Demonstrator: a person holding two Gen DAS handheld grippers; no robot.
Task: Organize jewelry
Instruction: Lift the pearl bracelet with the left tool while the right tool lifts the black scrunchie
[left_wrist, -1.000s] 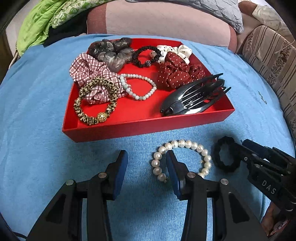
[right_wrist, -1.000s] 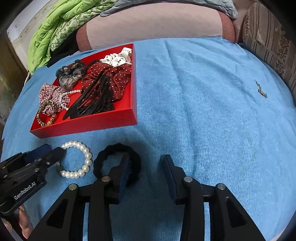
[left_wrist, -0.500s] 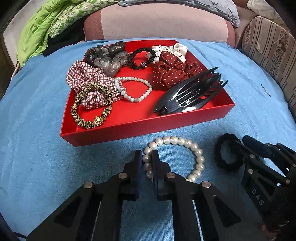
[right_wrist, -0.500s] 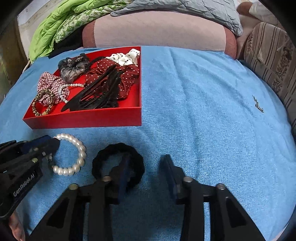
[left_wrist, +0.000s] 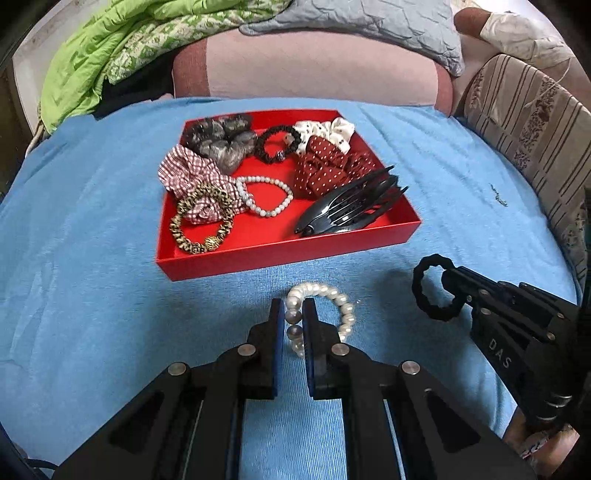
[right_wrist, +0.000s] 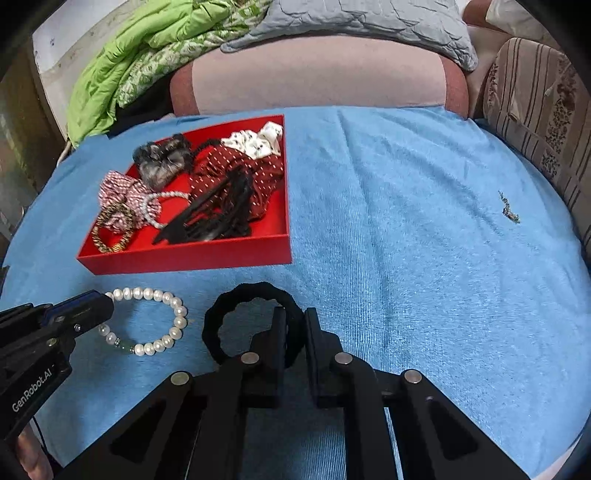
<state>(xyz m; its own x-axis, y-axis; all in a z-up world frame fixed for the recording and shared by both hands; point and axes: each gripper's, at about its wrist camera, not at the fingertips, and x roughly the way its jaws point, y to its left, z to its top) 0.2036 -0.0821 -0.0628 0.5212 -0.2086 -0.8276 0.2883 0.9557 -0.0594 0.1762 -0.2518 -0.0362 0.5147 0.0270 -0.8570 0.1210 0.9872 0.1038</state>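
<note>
A white pearl bracelet (left_wrist: 334, 295) hangs just above the blue towel, in front of the red tray (left_wrist: 280, 258). My left gripper (left_wrist: 294, 314) is shut on its left side. To the right, a black hair tie (left_wrist: 421, 291) is pinched by my right gripper (left_wrist: 448, 275). In the right wrist view, the right gripper (right_wrist: 294, 317) has its jaws closing, and the pads press on the right side of the hair tie (right_wrist: 221, 314). The bracelet (right_wrist: 177, 317) and the left gripper (right_wrist: 105, 306) show at the left, below the tray (right_wrist: 184, 260).
The tray holds several scrunchies (left_wrist: 192, 173), a grey bead bracelet (left_wrist: 266, 195), a leopard hair tie (left_wrist: 201, 225) and a black claw clip (left_wrist: 351, 206). A pink bolster (left_wrist: 314, 70) and a green blanket (left_wrist: 110, 44) lie behind. A striped cushion (left_wrist: 535, 129) borders the right.
Both grippers closed, the left on the pearl bracelet and the right on the black hair tie. Both then rose a little, lifting the pieces off the towel.
</note>
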